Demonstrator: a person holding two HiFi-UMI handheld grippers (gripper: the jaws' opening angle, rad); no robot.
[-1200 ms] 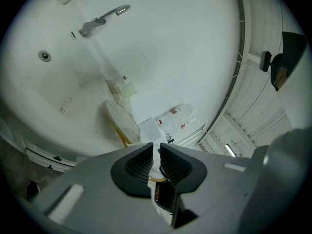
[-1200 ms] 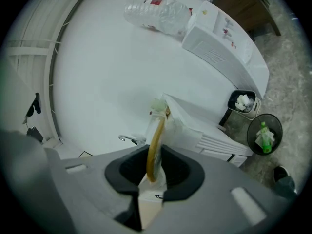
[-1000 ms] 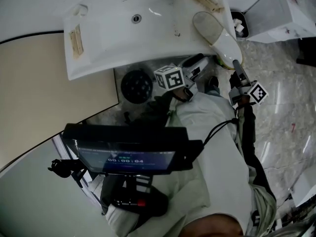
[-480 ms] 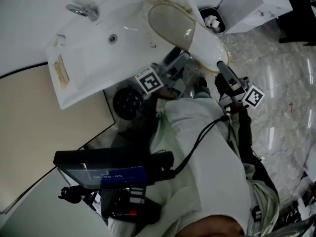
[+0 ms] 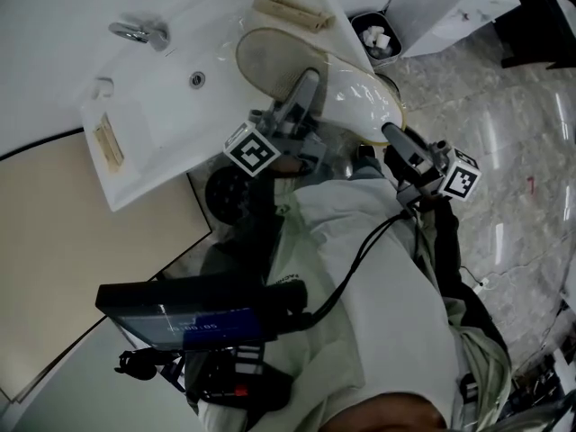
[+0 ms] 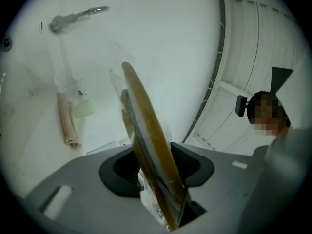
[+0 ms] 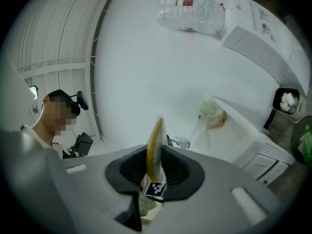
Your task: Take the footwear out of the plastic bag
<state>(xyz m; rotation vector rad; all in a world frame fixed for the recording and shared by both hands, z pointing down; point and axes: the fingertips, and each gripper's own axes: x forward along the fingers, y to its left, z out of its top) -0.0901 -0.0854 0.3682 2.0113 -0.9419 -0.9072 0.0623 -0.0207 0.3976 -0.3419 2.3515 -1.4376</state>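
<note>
Over the white sink, one plastic bag of footwear spans two claws: the left claw has just been closing and now clamps it, and the right claw is clenched on it.

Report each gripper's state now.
Left gripper: jaws just closed further, shut on the bagged slipper.
Right gripper: shut on the same bagged slipper.
</note>
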